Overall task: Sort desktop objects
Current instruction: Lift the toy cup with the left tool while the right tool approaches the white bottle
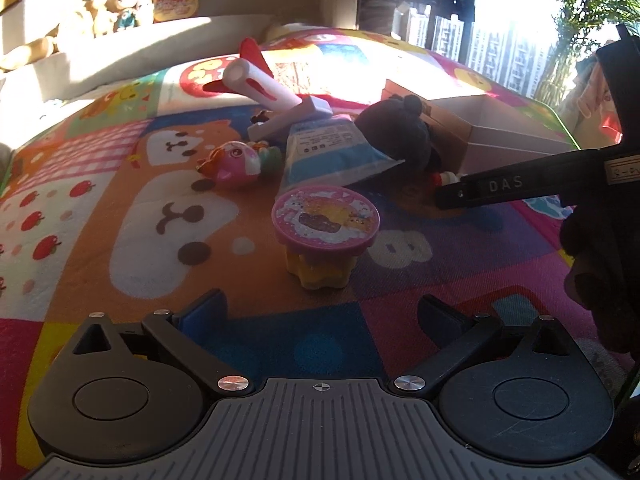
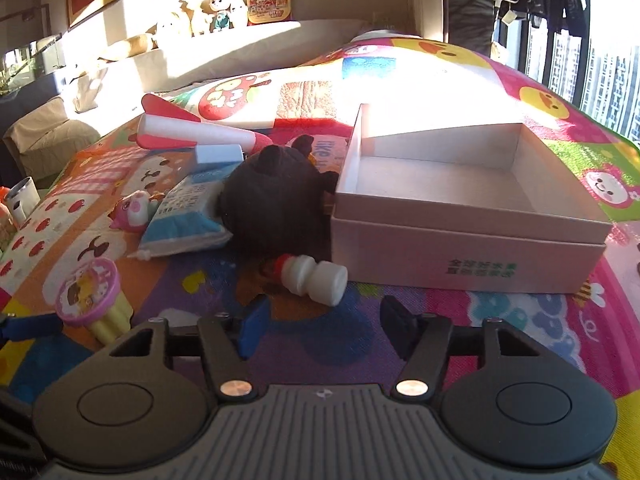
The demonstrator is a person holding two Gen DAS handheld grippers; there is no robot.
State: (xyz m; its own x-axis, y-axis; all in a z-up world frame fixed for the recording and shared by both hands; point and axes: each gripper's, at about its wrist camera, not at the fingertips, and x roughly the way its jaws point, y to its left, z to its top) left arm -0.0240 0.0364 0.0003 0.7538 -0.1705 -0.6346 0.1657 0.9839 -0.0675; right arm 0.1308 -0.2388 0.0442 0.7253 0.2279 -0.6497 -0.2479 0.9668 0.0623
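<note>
Nearest the left wrist camera, the left gripper [image 1: 320, 316] holds its jaws spread before the pink-lidded yellow cup [image 1: 325, 236] on the patterned mat [image 1: 100, 200], while the right view shows the right gripper [image 2: 320, 330] spread too, the small white bottle [image 2: 310, 278] lying just beyond, beside the open cardboard box [image 2: 468, 256].

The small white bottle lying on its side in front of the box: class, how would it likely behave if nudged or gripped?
The white bottle lies on its side on the mat, so a nudge would probably roll it. Its round, smooth-looking body may slip between fingers unless gripped at the narrower waist. It looks like small moulded plastic, so likely light and stiff.
</note>
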